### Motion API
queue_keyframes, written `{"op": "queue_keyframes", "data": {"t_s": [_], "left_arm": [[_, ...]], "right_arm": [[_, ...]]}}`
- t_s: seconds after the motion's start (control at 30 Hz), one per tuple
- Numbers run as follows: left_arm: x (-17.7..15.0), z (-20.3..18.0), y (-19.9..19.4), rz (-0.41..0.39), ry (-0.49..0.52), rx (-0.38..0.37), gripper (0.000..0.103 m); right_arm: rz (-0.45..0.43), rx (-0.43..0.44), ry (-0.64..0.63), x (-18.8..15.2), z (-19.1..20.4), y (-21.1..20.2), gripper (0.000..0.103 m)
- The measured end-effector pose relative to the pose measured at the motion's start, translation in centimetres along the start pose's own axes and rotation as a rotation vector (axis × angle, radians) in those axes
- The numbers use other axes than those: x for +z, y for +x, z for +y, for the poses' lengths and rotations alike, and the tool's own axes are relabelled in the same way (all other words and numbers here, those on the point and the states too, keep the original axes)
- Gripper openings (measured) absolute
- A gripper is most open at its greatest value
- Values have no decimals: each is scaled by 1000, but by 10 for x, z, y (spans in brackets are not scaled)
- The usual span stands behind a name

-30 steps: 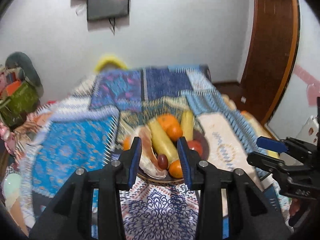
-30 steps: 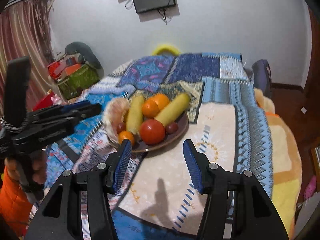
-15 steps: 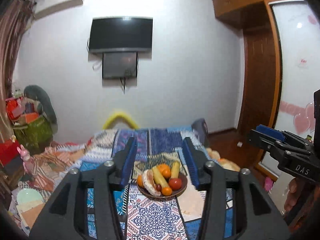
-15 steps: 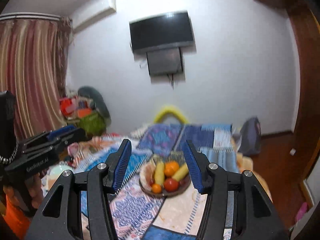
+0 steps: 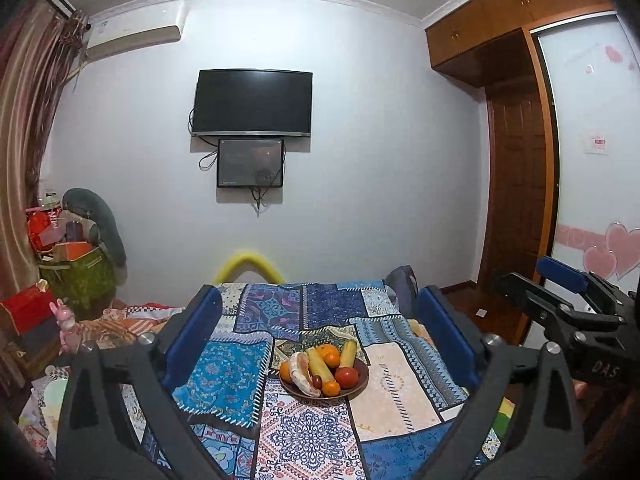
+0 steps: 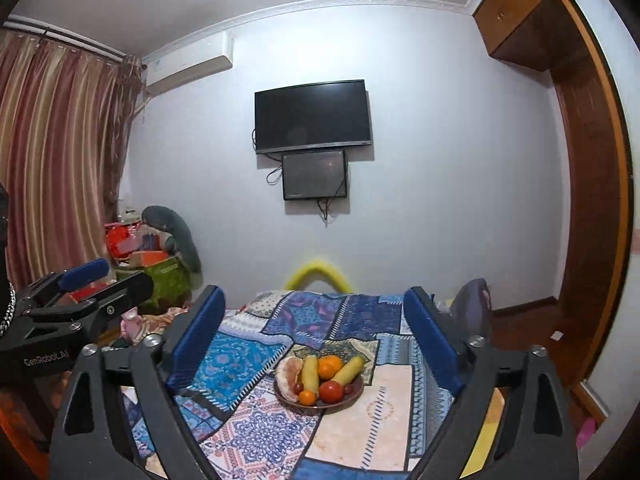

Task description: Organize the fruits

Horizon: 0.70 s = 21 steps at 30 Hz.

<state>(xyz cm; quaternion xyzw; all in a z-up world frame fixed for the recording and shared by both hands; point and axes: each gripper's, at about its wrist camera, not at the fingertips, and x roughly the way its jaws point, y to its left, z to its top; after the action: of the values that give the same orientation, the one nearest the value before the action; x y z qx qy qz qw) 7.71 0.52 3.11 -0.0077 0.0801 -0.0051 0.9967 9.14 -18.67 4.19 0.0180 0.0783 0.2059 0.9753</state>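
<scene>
Both grippers, left gripper [image 5: 320, 332] and right gripper [image 6: 314, 326], are hanging back with jaws wide open, holding nothing. Fruits are all sitting piled in the brown bowl [image 5: 358, 384] on the bed's patchwork quilt [image 5: 224, 376], so organizing looks done or not started

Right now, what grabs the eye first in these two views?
The brown plate heaped with fruit, sitting mid-bed on the patchwork quilt: yellow bananas, oranges, a red tomato and a peeled pomelo. Above it, the black TV dominates the pale far wall. Both claws, left and right, hang wide open and empty, framing the plate from well back.
</scene>
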Motion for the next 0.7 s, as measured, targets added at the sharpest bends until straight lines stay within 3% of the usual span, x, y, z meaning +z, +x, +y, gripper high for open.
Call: {"op": "queue_keyframes", "data": {"t_s": [0.1, 0.7], "left_arm": [[-2, -2, -3, 4, -1, 4, 102], [-6, -5, -7, 7, -3, 7, 103]], "right_arm": [[-7, -26, 2, -2, 1, -4, 103], [-2, -56, -1, -5, 1, -17, 103]]}}
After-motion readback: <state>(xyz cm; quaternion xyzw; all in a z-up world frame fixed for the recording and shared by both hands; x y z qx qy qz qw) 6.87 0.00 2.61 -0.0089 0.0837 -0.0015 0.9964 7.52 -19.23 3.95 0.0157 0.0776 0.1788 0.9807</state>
